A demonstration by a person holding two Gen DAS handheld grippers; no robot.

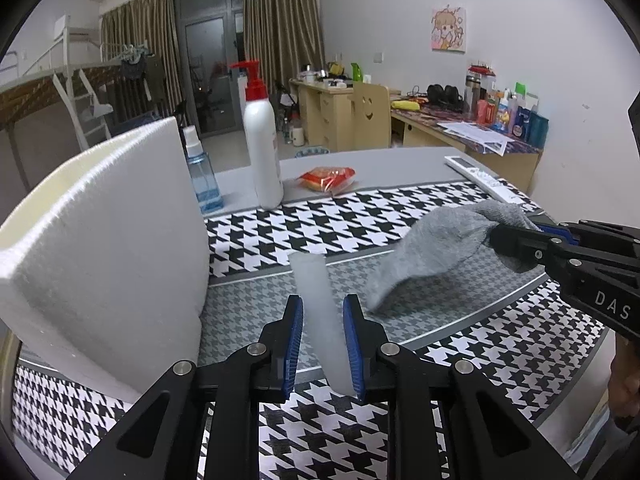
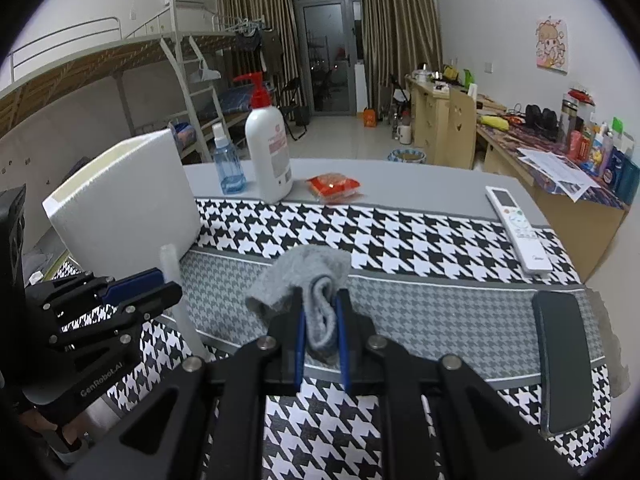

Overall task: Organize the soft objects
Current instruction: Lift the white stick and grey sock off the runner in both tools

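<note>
My left gripper [image 1: 323, 306] is shut on a white foam strip [image 1: 318, 308] that stands tilted between its blue pads; the strip also shows in the right wrist view [image 2: 176, 280]. My right gripper [image 2: 320, 304] is shut on a grey sock [image 2: 312, 280] and holds it above the houndstooth cloth [image 2: 400, 240]. In the left wrist view the sock [image 1: 432, 248] hangs from the right gripper [image 1: 516, 240], to the right of the strip. A large white foam box [image 1: 108, 232] stands at the left, close beside the left gripper; it also shows in the right wrist view [image 2: 128, 200].
At the table's far side stand a white pump bottle [image 2: 270, 148], a blue spray bottle [image 2: 228, 164] and a red snack packet [image 2: 334, 186]. A white remote [image 2: 518, 228] and a black phone [image 2: 564, 360] lie at the right.
</note>
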